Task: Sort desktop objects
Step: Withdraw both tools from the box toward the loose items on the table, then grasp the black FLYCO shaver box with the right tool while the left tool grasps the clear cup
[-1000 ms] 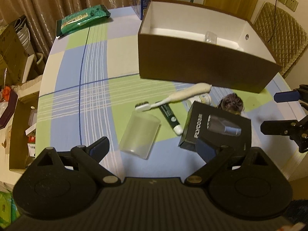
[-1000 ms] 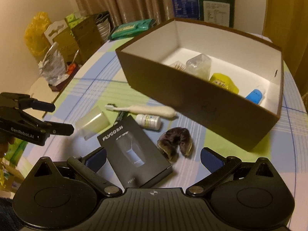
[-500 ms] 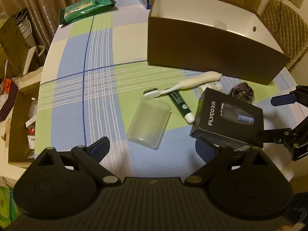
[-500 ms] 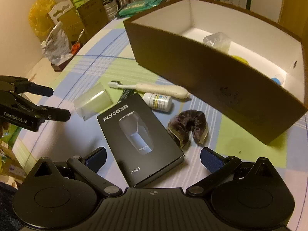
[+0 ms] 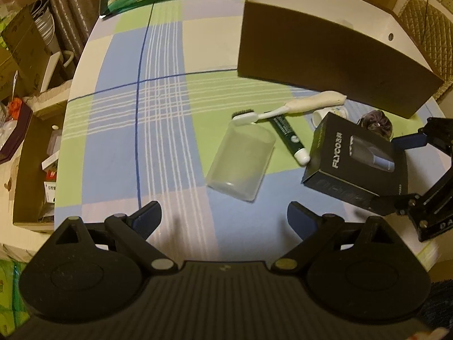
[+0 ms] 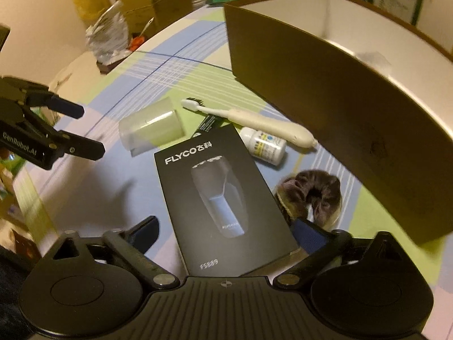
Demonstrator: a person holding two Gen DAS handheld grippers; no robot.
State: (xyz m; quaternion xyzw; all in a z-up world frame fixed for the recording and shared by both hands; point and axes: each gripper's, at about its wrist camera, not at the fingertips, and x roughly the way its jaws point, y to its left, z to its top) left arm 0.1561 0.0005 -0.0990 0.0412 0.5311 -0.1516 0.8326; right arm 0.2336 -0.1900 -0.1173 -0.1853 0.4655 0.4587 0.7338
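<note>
**Shaver box sits between your right gripper's fingers, long axis running away from you**

Your right gripper (image 6: pixel 225 231) is the nearer one: its fingers stand apart on either side of the near end of the black shaver box (image 6: pixel 223 204), which lies flat on the worktop (image 6: pixel 93 195). The box's long axis points roughly forward and slightly left along the gripper, so its narrow width falls across the gap. The right finger looks close to the box's edge, with the dark hair scrunchie (image 6: pixel 314 195) just beyond it; whether either finger touches the box yet, you cannot tell.

Your left gripper (image 5: pixel 223 215) is also spread wide and holds nothing. It hovers low over the cloth, facing the clear plastic cup (image 5: pixel 240 164) lying on its side just ahead and slightly right, rim pointing away.

Behind both lie the toothbrush (image 6: pixel 249 120), a small white bottle (image 6: pixel 264 144) and the brown storage box (image 6: pixel 339 130), the likely place for everything.

Judging from this, closing the right gripper across the shaver box's width is the ready move; mind that the scrunchie does not get pinched too.
</note>
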